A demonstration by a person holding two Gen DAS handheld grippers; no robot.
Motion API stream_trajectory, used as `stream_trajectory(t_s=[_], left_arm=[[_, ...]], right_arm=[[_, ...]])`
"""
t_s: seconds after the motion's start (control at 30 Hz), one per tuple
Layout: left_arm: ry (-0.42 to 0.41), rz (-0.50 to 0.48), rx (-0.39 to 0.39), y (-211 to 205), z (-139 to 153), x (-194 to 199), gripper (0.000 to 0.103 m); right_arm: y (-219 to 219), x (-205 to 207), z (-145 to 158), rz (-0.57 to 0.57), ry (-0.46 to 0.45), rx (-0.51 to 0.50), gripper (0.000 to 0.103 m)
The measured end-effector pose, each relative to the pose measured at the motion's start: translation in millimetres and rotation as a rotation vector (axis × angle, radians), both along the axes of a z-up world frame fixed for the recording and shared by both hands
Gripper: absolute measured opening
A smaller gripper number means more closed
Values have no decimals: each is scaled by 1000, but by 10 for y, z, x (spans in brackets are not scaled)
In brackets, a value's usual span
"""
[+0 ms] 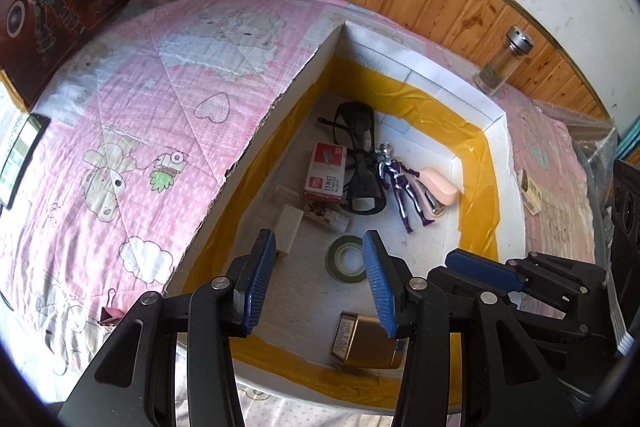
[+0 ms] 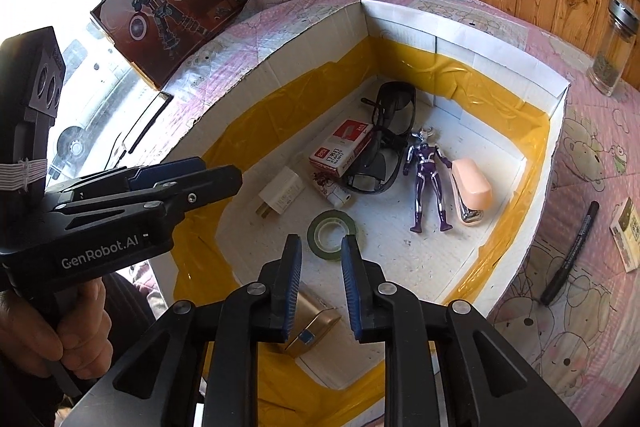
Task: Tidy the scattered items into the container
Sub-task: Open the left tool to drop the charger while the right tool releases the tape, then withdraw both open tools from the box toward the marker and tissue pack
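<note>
**Drop made, strays left on the quilt**

Both grippers are held over the white box (image 2: 472, 39). The left gripper (image 1: 320, 279) is spread wide and empty; the right gripper (image 2: 322, 283) is parted narrowly, gripping nothing. A release appears finished. Nine items are counted inside. One black pen (image 2: 570, 253) and one small carton (image 2: 628, 239) remain outside at three o'clock; reaching them is judged next.

Bright daylight, sharp focus, fisheye-warped edges

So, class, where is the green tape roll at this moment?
The green tape roll lies flat on the box floor, near the front, just beyond the right gripper, before the white charger.
</note>
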State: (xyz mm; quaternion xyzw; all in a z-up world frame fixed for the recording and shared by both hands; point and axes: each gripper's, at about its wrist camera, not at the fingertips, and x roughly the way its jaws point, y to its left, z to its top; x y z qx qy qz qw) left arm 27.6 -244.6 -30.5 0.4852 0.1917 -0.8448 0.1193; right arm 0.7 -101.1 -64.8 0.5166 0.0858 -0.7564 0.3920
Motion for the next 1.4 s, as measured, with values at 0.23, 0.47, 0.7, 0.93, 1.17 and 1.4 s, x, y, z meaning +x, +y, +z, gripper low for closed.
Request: stream_trajectory(t_s=[0.23, 0.47, 0.7, 0.93, 1.17, 1.4], left_arm=[[5, -25, -3, 137, 72, 34, 48], [5, -45, -15, 267, 140, 64, 48], [7, -52, -32, 383, 217, 89, 48], [35, -60, -36, 515, 303, 131, 48], [133, -112, -35, 782, 505, 170, 48], [179, -255, 1, 1317, 625, -15, 48]], right_arm=[[69, 33, 7, -3, 5, 3, 22], [149, 72, 71, -7, 13, -13, 22], [259, 120, 152, 1, 19, -52, 23], [397, 189, 279, 22, 34, -118, 23], [653, 220, 500, 20, 61, -222, 23], [1195, 11, 765, -44, 152, -244, 30]])
